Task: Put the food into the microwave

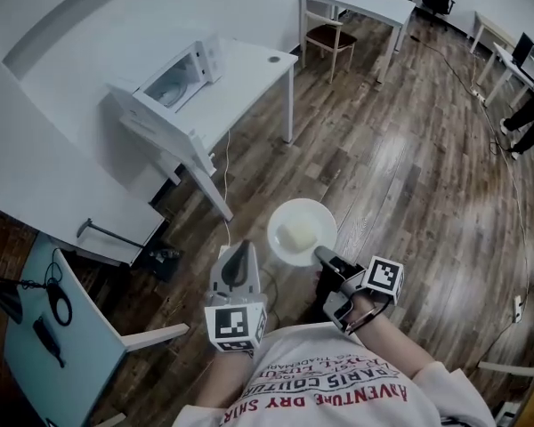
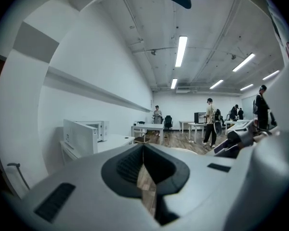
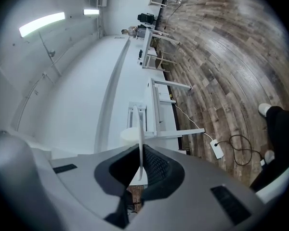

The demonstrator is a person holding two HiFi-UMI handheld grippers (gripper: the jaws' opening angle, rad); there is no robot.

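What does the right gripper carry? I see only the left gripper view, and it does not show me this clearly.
Observer: The right gripper is shut on the rim of a white plate. The right gripper view shows that rim edge-on between its jaws.
Operator: Is there something on the plate?
Observer: Yes. In the head view, one pale block of food lies near its middle.
Operator: Does my left gripper touch the plate?
Observer: No. Seen from above, the left gripper is beside the plate's left edge, with floor showing between them.
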